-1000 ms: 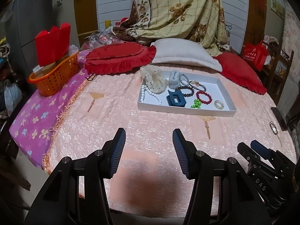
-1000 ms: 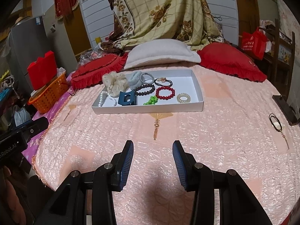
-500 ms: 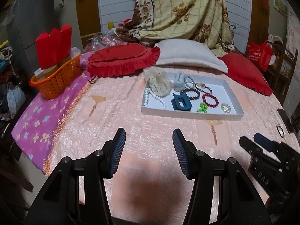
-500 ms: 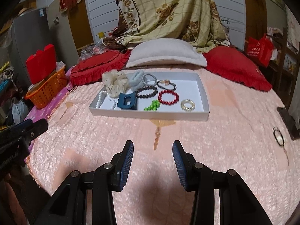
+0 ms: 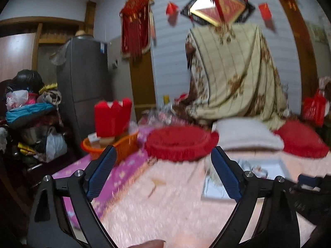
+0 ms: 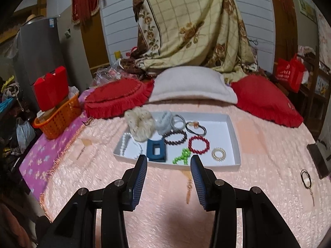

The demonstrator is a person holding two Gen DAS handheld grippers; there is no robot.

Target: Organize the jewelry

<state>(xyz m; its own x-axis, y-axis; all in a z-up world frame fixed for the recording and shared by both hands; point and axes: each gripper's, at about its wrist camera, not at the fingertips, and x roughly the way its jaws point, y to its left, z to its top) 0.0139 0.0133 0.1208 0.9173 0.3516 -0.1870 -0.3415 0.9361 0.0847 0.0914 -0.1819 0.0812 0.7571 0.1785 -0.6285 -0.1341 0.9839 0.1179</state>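
Evidently the approach is in hand: the right gripper (image 6: 168, 169) hovers wide open and empty before the tray (image 6: 234, 144) on the bed (image 6: 258, 196), aimed near the blue clip (image 6: 156, 150). The left gripper (image 5: 162, 174), also agape and empty, points off. Next comes picking a piece.

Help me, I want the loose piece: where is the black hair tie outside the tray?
In the right wrist view, the black hair tie lies on the pink bedspread, far right of the white tray, beside a dark flat object.

A lived-in home bedroom: quilted pink bedspread (image 6: 258, 186), red pillow (image 6: 266, 101), hanging floral blanket (image 6: 192, 24).
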